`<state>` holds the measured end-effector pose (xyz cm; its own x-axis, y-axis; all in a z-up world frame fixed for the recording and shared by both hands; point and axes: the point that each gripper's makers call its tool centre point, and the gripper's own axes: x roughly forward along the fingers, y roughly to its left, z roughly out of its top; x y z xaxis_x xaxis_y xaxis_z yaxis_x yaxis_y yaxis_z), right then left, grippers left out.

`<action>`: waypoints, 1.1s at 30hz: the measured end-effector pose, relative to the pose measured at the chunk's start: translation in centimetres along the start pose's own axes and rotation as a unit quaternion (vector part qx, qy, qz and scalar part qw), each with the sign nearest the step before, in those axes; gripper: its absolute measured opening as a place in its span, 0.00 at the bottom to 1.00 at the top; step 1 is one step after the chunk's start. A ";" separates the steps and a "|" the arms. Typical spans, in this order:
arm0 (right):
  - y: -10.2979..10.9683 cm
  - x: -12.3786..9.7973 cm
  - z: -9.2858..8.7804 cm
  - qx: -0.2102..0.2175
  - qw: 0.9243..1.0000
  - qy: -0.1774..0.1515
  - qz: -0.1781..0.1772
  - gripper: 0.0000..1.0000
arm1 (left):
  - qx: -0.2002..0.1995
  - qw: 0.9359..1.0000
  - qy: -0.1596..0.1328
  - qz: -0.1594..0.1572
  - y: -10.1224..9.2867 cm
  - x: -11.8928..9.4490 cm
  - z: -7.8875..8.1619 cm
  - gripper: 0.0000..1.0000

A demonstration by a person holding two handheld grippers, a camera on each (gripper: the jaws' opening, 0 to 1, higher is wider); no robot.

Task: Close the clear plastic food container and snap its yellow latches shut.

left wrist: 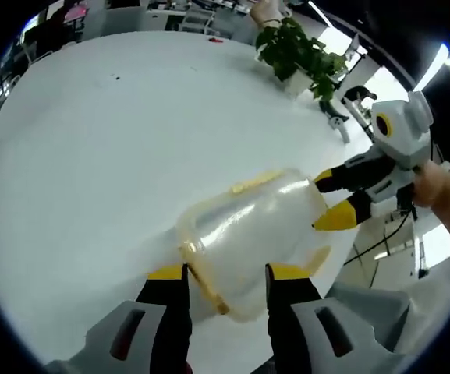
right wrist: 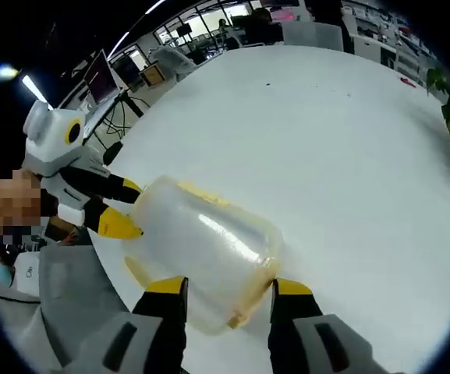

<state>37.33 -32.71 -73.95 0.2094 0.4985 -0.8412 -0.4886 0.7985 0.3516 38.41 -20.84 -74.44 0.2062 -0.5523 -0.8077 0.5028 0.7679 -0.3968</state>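
A large white round table (left wrist: 108,148) stands in an office room, with desks and monitors behind it and a green potted plant (left wrist: 299,51) near its far edge. The clear plastic food container (left wrist: 252,238) lies on the table close to the near edge, far from the plant, and its lid with the yellow latches (left wrist: 256,182) seems already on it, though I cannot tell if the latches are snapped. In the left gripper view, the left gripper (left wrist: 226,274) stands at one end of the container, its yellow-tipped jaws wide apart, one on each side of the container's end, close to the walls; whether they press it I cannot tell. The right gripper (left wrist: 338,199) comes to the opposite end of the container, its jaws also apart, the tips at the container's edge. In the right gripper view, the container (right wrist: 209,253) lies between the right gripper (right wrist: 228,290) and the left gripper (right wrist: 123,206).
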 end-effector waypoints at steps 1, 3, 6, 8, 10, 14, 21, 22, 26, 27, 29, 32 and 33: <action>0.1 0.0 0.0 0.001 1.000 0.002 -0.003 0.40 | 0.020 1.000 0.004 -0.001 0.1 0.1 -0.2 0.36; 0.0 0.0 0.0 0.008 1.000 0.002 -0.002 0.40 | 0.002 1.000 0.002 -0.002 0.2 0.2 0.0 0.35; 0.6 0.4 -0.7 0.087 0.996 0.022 0.024 0.39 | 0.005 1.000 0.004 -0.006 0.1 0.2 0.0 0.35; -0.1 0.8 0.1 0.058 0.998 0.002 0.024 0.40 | 0.007 1.000 0.006 0.000 0.1 0.2 0.1 0.35; -0.1 0.5 -0.1 0.061 0.998 -0.007 0.026 0.40 | 0.005 1.000 0.006 -0.002 0.2 0.2 0.1 0.35; -0.1 0.4 0.0 0.061 0.998 -0.010 0.025 0.40 | 0.005 1.000 0.004 -0.002 0.1 0.0 0.2 0.36; 0.0 0.3 -0.2 0.065 0.998 -0.010 0.026 0.42 | -0.001 1.000 -0.005 -0.001 0.2 -0.2 0.4 0.37; -0.1 0.3 -0.2 0.064 0.998 -0.009 0.027 0.42 | -0.002 1.000 -0.006 -0.002 0.1 -0.2 0.5 0.37; 0.0 0.2 -0.4 0.062 0.997 -0.013 0.032 0.43 | -0.004 1.000 -0.006 -0.004 0.0 -0.3 0.5 0.38; 0.0 0.3 -0.4 0.061 0.997 -0.016 0.035 0.43 | 0.001 1.000 -0.005 -0.006 0.0 -0.3 0.5 0.38; 0.0 0.2 -0.4 0.065 0.997 -0.020 0.040 0.42 | 0.003 1.000 -0.006 -0.008 0.1 -0.4 0.5 0.38; 0.0 0.1 -0.5 0.066 0.997 -0.023 0.042 0.41 | 0.008 1.000 -0.010 -0.012 0.0 -0.5 0.5 0.38; 0.1 0.0 -0.5 0.064 0.997 -0.023 0.043 0.41 | 0.008 1.000 -0.010 -0.012 0.0 -0.5 0.5 0.38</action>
<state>36.81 -32.76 -74.15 0.2122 0.5794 -0.7870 -0.3957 0.7873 0.4729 38.76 -20.74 -73.84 0.2112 -0.5763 -0.7895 0.5211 0.7497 -0.4079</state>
